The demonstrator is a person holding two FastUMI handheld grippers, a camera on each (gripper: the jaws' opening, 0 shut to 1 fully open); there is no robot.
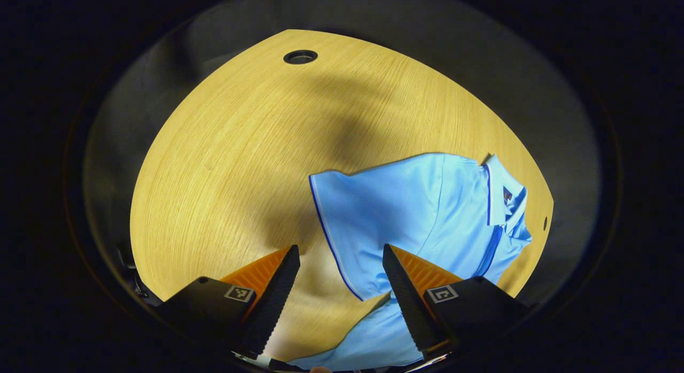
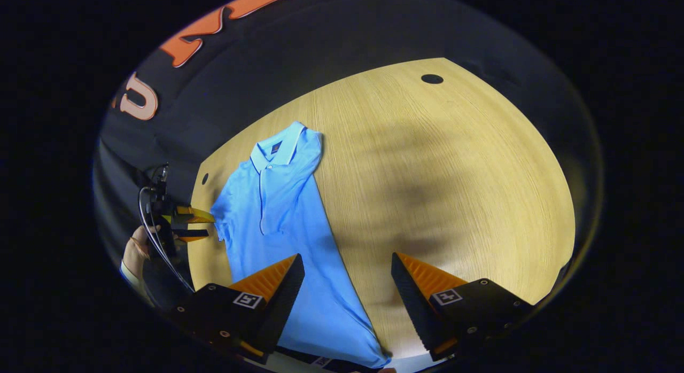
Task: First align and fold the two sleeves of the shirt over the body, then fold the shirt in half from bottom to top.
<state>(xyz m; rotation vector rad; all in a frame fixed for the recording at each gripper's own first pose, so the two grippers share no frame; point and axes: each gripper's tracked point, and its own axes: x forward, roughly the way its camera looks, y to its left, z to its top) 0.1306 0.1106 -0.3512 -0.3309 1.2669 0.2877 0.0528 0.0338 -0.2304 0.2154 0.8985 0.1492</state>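
A pale wood-grain worktop [image 1: 224,164] with a curved edge spreads across the left gripper view, dark booth wall behind it and a round black grommet hole [image 1: 300,56] near its far side. A soft shadow crosses the grain. The shirt [image 1: 406,212] — a light blue polo of smooth knit — lies flat on the right half of the worktop, its short sleeve [image 1: 342,223] spread toward the middle and edged with a thin dark blue line and a paler band. The collar [image 1: 505,194] sits at the far right, near the worktop's edge. The left gripper [image 1: 341,266] hangs above the sleeve's hem, its jaws released and wide apart with nothing between them; the ridged inner faces of the fingers are plain to see.

In the right gripper view the same worktop [image 2: 454,175] runs out to the right, bare wood with a dark hole [image 2: 432,78] near the far edge, the black cloth wall above. The shirt [image 2: 278,202] lies lengthwise along the left part of the worktop, collar [image 2: 278,146] farthest away, the placket running down the chest. The right gripper [image 2: 347,277] hovers over the shirt's near hem side, jaws released and gripping nothing. Farther left, just beside the shirt's sleeve, the other gripper [image 2: 206,226] shows, held by a hand [image 2: 136,250] with a cable looping down.
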